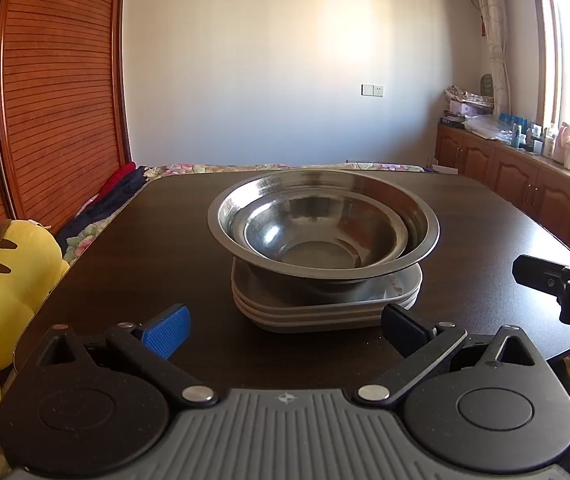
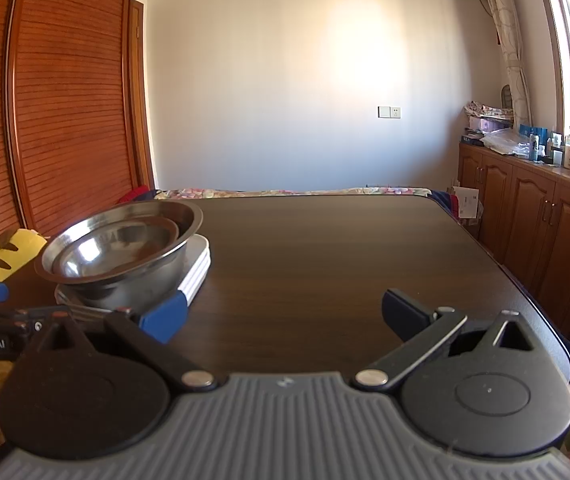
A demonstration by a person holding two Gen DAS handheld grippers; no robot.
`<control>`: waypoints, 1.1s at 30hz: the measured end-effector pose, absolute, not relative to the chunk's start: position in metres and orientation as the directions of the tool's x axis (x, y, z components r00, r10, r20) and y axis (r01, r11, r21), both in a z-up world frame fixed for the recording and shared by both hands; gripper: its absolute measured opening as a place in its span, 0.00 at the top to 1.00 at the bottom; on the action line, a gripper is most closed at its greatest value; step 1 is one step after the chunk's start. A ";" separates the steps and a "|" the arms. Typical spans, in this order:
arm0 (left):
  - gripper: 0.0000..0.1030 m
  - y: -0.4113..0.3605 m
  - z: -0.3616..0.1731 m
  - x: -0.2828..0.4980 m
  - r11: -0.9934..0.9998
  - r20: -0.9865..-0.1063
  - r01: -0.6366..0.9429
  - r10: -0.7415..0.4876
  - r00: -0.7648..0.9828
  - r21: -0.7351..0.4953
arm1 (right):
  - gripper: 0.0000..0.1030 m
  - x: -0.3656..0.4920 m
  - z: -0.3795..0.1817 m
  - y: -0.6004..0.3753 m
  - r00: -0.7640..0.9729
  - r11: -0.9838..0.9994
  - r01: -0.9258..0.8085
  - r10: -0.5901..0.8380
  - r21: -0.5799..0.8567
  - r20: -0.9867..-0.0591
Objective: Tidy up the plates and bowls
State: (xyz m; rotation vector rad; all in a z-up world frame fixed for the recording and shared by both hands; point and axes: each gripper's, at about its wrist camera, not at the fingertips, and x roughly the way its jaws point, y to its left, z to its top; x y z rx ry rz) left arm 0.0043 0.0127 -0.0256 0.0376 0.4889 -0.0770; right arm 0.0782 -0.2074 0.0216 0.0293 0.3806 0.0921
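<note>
A wide steel bowl (image 1: 421, 224) holds a smaller steel bowl (image 1: 325, 236) nested inside it. Both rest on a stack of three white square plates (image 1: 325, 312) in the middle of the dark table (image 1: 145, 248). My left gripper (image 1: 285, 328) stands open just in front of the plate stack, touching nothing. In the right wrist view the steel bowls (image 2: 121, 248) and the white plates (image 2: 199, 268) sit at the left. My right gripper (image 2: 285, 316) hangs open over bare table (image 2: 325, 260), to the right of the stack.
A yellow plush toy (image 1: 9, 292) lies off the table's left edge beside a slatted wooden wardrobe (image 1: 53, 100). Wooden cabinets (image 2: 533, 220) with bottles on top line the right wall. The other gripper's black body (image 1: 561, 288) shows at the right edge.
</note>
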 end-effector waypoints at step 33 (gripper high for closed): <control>0.00 0.016 -0.017 0.001 0.997 -0.434 0.072 -0.057 0.899 0.018 | 0.00 0.075 0.026 -0.210 0.938 0.996 -0.072 0.083 0.044 -0.335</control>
